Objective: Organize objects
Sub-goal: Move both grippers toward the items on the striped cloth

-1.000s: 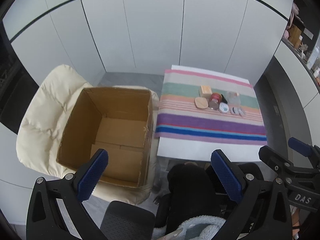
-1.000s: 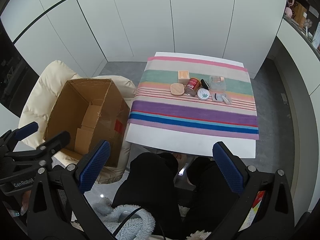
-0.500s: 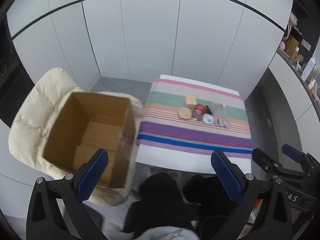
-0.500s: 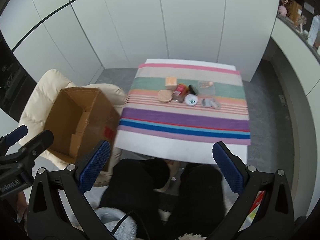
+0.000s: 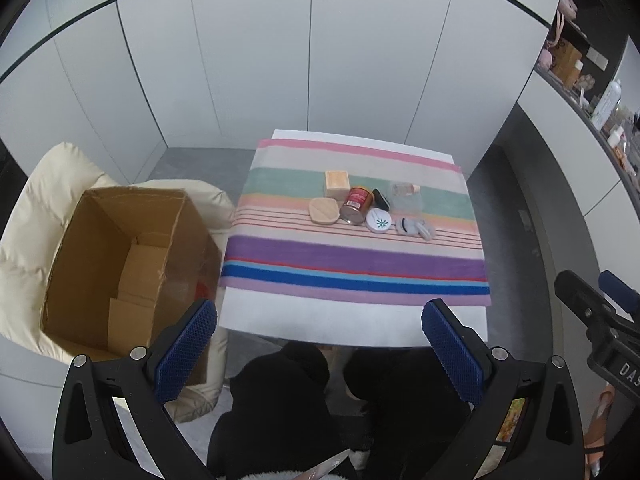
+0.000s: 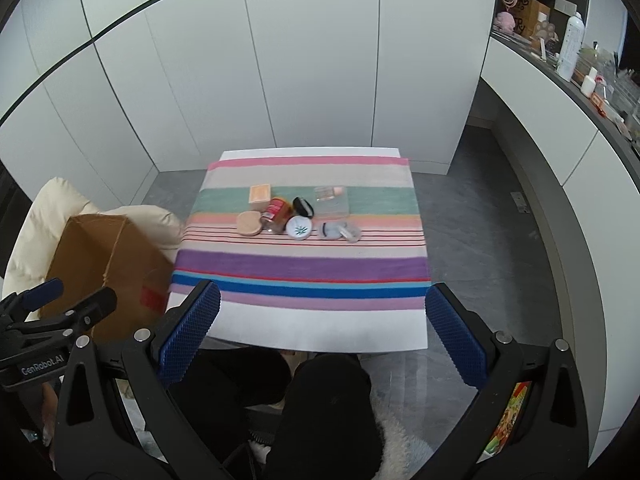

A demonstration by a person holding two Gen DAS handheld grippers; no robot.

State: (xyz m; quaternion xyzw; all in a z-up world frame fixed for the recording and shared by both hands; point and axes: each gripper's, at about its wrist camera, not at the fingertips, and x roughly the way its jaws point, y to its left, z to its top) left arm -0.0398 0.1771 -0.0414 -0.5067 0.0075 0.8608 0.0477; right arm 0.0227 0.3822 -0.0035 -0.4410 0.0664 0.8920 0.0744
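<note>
Left wrist view: left gripper [image 5: 320, 344] held high, blue pads [image 5: 185, 347] spread wide, nothing between them. Ahead of the tips, a white table [image 5: 352, 326] under a striped cloth [image 5: 352, 256]. The task's items sit in a tight cluster well beyond the tips, on the far half of the cloth: square wooden box [image 5: 336, 184], rounded wooden lid [image 5: 322, 211] just in front of it, red-labelled jar [image 5: 356, 205] lying on its side, touching or nearly touching the lid, black oval case [image 5: 381, 199], white round tin [image 5: 378, 220] with a green leaf mark, clear plastic box [image 5: 405, 198], grey pieces [image 5: 415, 228] farthest right. Left of the left pad, an open cardboard box [image 5: 120, 264] rests on a cream padded chair [image 5: 32, 216]; loose flaps lie inside. Black-trousered knees [image 5: 288, 384] below the jaws. Right gripper [image 5: 600, 312] pokes in at the right edge.

Right wrist view: right gripper [image 6: 324, 332] likewise spread wide and empty. Same cluster straight ahead, well apart from the tips: wooden box [image 6: 260, 194], lid [image 6: 249, 223], jar [image 6: 277, 213], black case [image 6: 304, 205], tin [image 6: 299, 228], clear box [image 6: 331, 201], grey pieces [image 6: 340, 231]. Cardboard box [image 6: 108, 264] beyond the left pad, seen from outside, red tape on its side. Left gripper [image 6: 56, 312] at the left edge. Shelf with bottles [image 6: 570, 46] far right.
</note>
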